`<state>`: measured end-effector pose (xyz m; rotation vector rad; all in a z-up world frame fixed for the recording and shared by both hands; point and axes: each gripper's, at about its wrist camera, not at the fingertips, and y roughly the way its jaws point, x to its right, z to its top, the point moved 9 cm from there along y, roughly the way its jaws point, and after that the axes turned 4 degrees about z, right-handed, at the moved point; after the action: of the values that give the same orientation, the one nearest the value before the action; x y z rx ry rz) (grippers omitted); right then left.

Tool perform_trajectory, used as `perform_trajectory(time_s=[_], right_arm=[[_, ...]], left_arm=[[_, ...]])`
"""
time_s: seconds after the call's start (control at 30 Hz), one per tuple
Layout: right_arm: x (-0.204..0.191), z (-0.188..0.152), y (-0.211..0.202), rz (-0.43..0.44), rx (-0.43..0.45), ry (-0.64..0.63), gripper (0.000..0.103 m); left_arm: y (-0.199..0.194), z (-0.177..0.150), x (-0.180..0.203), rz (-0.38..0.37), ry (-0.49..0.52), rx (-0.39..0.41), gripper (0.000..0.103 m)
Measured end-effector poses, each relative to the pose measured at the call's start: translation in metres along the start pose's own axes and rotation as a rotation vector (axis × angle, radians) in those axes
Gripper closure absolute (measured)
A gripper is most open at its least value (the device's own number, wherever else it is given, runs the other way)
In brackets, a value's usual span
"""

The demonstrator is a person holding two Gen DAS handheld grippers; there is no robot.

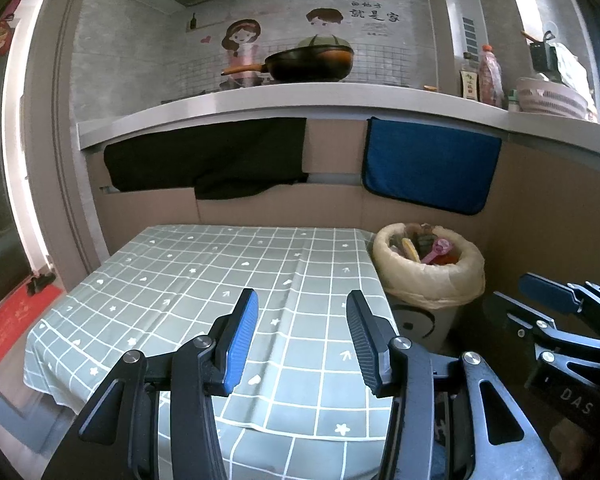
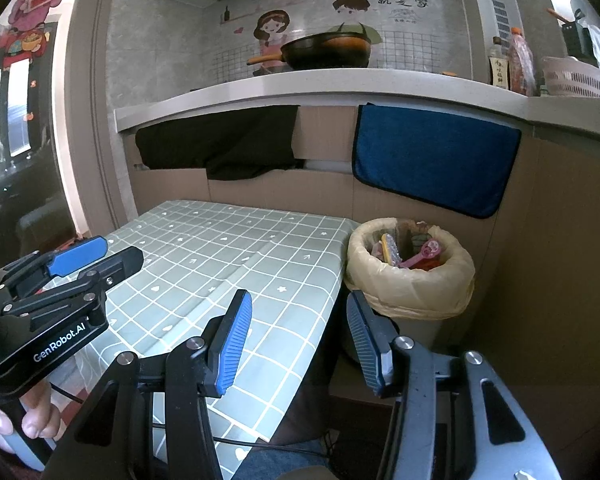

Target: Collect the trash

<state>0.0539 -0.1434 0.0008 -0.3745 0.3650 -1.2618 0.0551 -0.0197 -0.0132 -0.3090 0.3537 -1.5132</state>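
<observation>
Several pieces of trash [image 2: 414, 254] already sit in the bin [image 2: 410, 276], which stands on the floor just beside the right-hand edge of the tabletop [image 2: 228, 256]. What shows is a yellow strip, a pink spoon-shaped piece and some crumpled wrappers. They look light, thin and easily crushed, so a gentle pinch on an edge or a handle would likely do. The bin is lined with a pale plastic bag [image 2: 452, 280] folded over its rim; that film is soft, slippery and likely to tear. If the bag is to be lifted out, my judgement is to gather the folded rim on two opposite sides, not pull at one thin spot.

No loose trash shows on the checked cloth, so the collecting looks close to done.

Both grippers are empty. The left gripper [image 1: 302, 336] hangs over the near part of the tabletop with its jaws spread wide. The right gripper [image 2: 298, 338] stands at the tabletop's right edge, jaws likewise apart, with its right finger close in front of the bin.

Only the right wrist view shows the left gripper from the side, with fingertips of the person's hand [image 2: 40, 420] under it, and it looks deeper into the bin. Only the left wrist view shows the bin's grey body [image 1: 424, 322] below the bag, with a dark curved mark on it, and a red mat [image 1: 16, 320] on the floor to the left.
</observation>
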Motion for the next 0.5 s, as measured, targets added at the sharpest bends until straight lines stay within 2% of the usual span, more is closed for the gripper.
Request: perform_trajectory(time_s=[0.5], right_arm=[[-0.0003,-0.0021,0.0012,0.001,-0.012,0.005,0.055]], left_arm=[[0.0012,-0.0029,-0.0009,-0.004,0.003,-0.015,0.056]])
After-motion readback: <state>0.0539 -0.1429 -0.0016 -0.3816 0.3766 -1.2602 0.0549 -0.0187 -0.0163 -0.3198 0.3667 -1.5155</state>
